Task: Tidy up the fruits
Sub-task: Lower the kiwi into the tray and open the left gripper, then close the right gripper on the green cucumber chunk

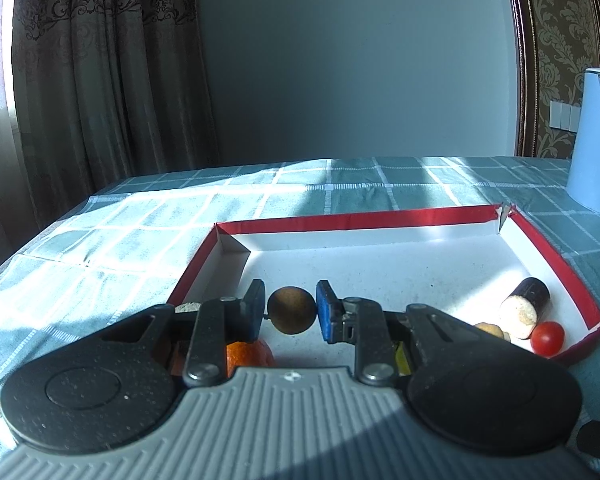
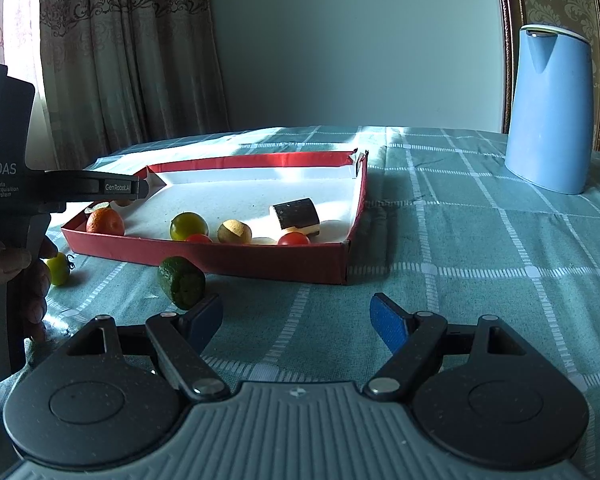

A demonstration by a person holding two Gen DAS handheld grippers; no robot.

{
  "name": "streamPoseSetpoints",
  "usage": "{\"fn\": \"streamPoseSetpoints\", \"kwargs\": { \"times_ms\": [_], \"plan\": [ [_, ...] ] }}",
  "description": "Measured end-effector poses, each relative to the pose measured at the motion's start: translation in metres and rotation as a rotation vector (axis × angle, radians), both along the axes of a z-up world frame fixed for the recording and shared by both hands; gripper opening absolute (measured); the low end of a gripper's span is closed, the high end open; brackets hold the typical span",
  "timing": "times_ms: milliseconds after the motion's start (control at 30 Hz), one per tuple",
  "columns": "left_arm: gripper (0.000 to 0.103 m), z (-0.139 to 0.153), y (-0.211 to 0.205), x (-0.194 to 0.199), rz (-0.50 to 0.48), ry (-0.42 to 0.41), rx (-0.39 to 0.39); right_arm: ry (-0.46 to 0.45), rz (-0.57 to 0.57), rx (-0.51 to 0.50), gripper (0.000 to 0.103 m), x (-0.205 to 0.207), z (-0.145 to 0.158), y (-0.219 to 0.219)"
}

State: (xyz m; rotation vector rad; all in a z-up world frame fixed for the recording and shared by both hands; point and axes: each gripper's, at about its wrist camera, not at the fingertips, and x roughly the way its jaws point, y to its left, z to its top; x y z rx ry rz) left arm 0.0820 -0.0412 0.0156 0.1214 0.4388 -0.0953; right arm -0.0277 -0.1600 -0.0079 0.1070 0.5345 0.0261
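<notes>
While the left gripper hangs over the red-walled box, its two blue pads pinch one small brown round fruit above the white floor of the box, near the box's left side.

Count inside the box, right wrist view: one orange mandarin at the near left corner; one green lime; two red cherry tomatoes against the near wall; one tan round fruit between them; one dark-skinned cut piece with pale flesh toward the right. A pale item beside the second tomato is too hidden to name. The left wrist view shows that dark piece end-on, its pale cut face forward, touching a red tomato.

Outside the box, on the teal checked cloth: one dark green cut piece, bumpy skin, just before the near wall; one small yellow-green fruit with a stem to the left, beside the person's hand on the left gripper's handle.

Right gripper: fingers spread wide apart, nothing between them, low over bare cloth in front of the box. The green piece sits just beyond its left finger.

One blue kettle stands on the cloth, well apart to the right of the box. Curtains hang behind.
</notes>
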Motion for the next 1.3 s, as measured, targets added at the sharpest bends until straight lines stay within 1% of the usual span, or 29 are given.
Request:
{"fn": "streamPoseSetpoints", "kwargs": {
  "times_ms": [433,633,667,700,733,767,800,833,867,933,1033,1133,1300],
  "plan": [
    [0.025,-0.002,-0.001,0.002,0.003,0.004,0.006,-0.002,-0.001,0.001,0.081,0.0,0.0,0.0],
    [0.025,0.0,0.001,-0.003,0.004,-0.012,0.004,-0.002,-0.001,0.003,0.081,0.0,0.0,0.0],
    [0.026,0.002,0.003,-0.006,0.003,-0.016,-0.004,-0.002,-0.001,0.004,0.081,0.0,0.0,-0.001],
    [0.029,0.005,0.006,-0.009,0.004,-0.021,-0.015,-0.002,-0.001,0.005,0.081,0.0,0.0,0.0],
    [0.037,0.009,0.011,-0.014,0.003,-0.029,-0.03,-0.002,-0.001,0.005,0.081,0.0,0.0,0.0],
    [0.052,0.012,0.016,-0.021,0.002,-0.049,-0.036,-0.003,-0.001,0.006,0.081,0.0,0.0,-0.001],
    [0.061,0.015,0.019,-0.028,0.005,-0.067,-0.029,-0.004,-0.001,0.007,0.081,0.0,0.0,-0.001],
    [0.079,0.018,0.024,-0.036,0.009,-0.089,-0.019,-0.005,-0.001,0.008,0.081,0.0,0.0,0.0],
    [0.086,0.021,0.03,-0.045,0.011,-0.116,-0.014,-0.005,0.0,0.008,0.081,0.0,0.0,0.0],
    [0.087,0.024,0.043,-0.058,0.014,-0.145,-0.002,-0.015,0.003,0.009,0.081,-0.002,0.001,0.0],
    [0.092,0.023,0.066,-0.067,0.041,-0.14,-0.001,-0.037,0.019,0.005,0.081,-0.006,0.003,0.001],
    [0.098,0.015,0.088,-0.072,0.082,-0.141,0.011,-0.052,0.04,-0.022,0.081,-0.007,0.005,0.007],
    [0.1,0.001,0.121,-0.072,0.137,-0.116,-0.037,-0.062,0.099,-0.069,0.081,-0.004,0.008,0.024]
  ]
}}
